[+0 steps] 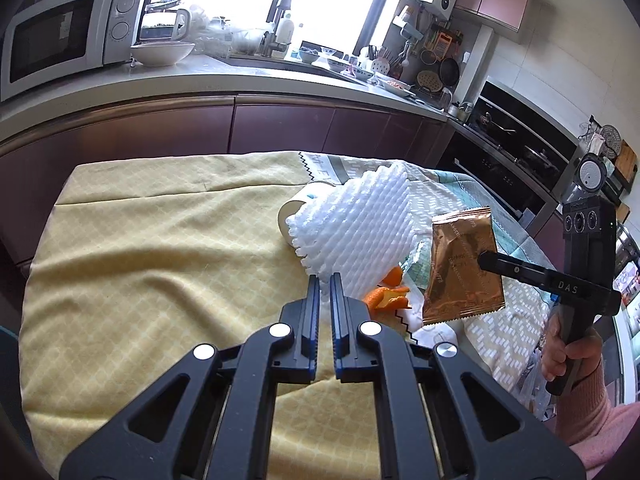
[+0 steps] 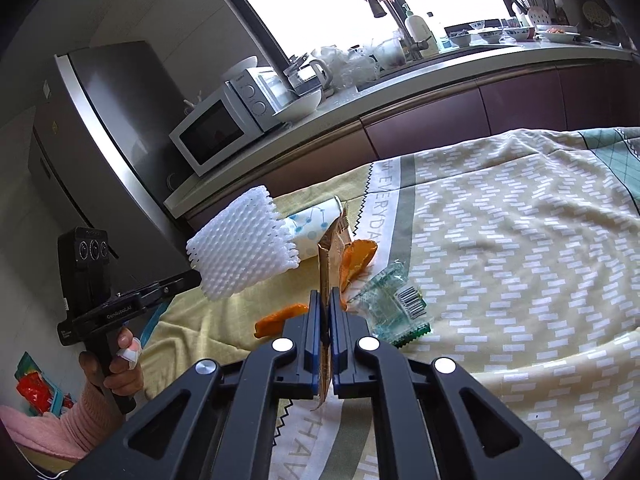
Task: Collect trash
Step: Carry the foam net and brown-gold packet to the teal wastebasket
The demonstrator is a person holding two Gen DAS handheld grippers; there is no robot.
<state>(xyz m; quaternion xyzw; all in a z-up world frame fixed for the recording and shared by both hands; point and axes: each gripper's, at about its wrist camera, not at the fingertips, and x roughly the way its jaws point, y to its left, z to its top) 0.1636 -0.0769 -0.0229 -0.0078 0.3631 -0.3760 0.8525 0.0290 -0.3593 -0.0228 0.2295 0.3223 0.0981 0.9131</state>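
Cloth-covered counter (image 1: 160, 240), patterned in yellow and green, bearing a small cluster of trash near its middle; broad open cloth lies to either side of the cluster, so both tools have free room, with the cabinet front beyond the far edge. White foam fruit net (image 1: 356, 228), held aloft by the left gripper (image 1: 325, 280), whose jaws are closed on the net's lower edge; the net looks very light, soft and springy, likely to deform rather than slip. Copper foil sachet (image 1: 464, 264), pinched edge-on between the closed jaws of the right gripper (image 2: 325, 300), lifted clear of the cloth; thin, slick and crinkly, best held well in from its edge. Paper cup (image 2: 316, 228), on its side behind the net; crushable. Clear crumpled wrapper (image 2: 390, 304) and orange peel (image 2: 280, 318) on the cloth; small, limp.
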